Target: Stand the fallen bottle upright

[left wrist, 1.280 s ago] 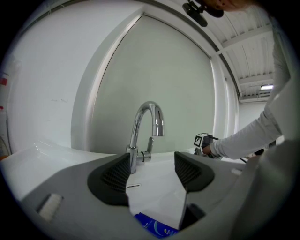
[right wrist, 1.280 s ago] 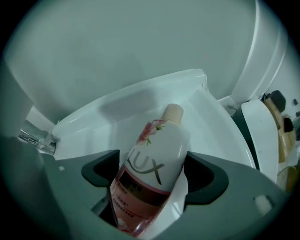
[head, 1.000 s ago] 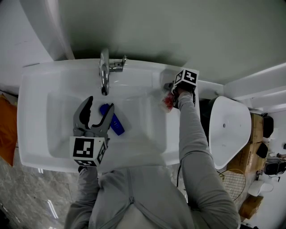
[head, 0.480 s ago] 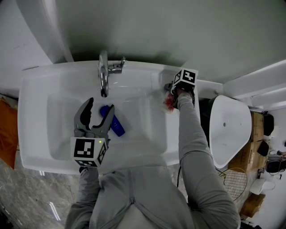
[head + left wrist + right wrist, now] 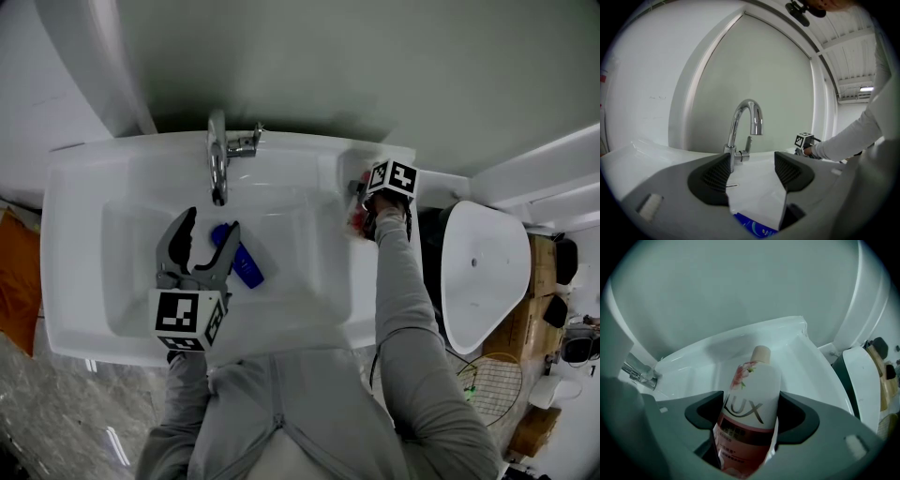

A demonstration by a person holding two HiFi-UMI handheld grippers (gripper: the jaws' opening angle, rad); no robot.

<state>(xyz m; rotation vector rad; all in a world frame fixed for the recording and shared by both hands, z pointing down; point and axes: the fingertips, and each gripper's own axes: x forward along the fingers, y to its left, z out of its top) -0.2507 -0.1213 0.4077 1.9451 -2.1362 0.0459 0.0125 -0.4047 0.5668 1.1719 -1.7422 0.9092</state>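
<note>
A white and pink Lux bottle point(image 5: 750, 394) with a beige cap lies on the sink's right rear ledge point(image 5: 799, 350), cap toward the back corner. My right gripper point(image 5: 751, 416) has just been closing on it, and both pads now press on its lower body. In the head view only a red bit of the bottle point(image 5: 354, 216) shows beside the right gripper point(image 5: 362, 199). My left gripper point(image 5: 208, 230) hangs open over the basin with nothing between its fingers point(image 5: 712, 176).
A blue packet point(image 5: 240, 260) lies in the basin under the left gripper, its edge point(image 5: 752, 228) showing low in that view. The chrome faucet point(image 5: 218, 155) stands at the sink's point(image 5: 75, 187) back middle. A white oval fixture point(image 5: 478, 272) stands to the right.
The right gripper has tipped a little over the bottle at the sink's back right. The left gripper has stayed where it was.
</note>
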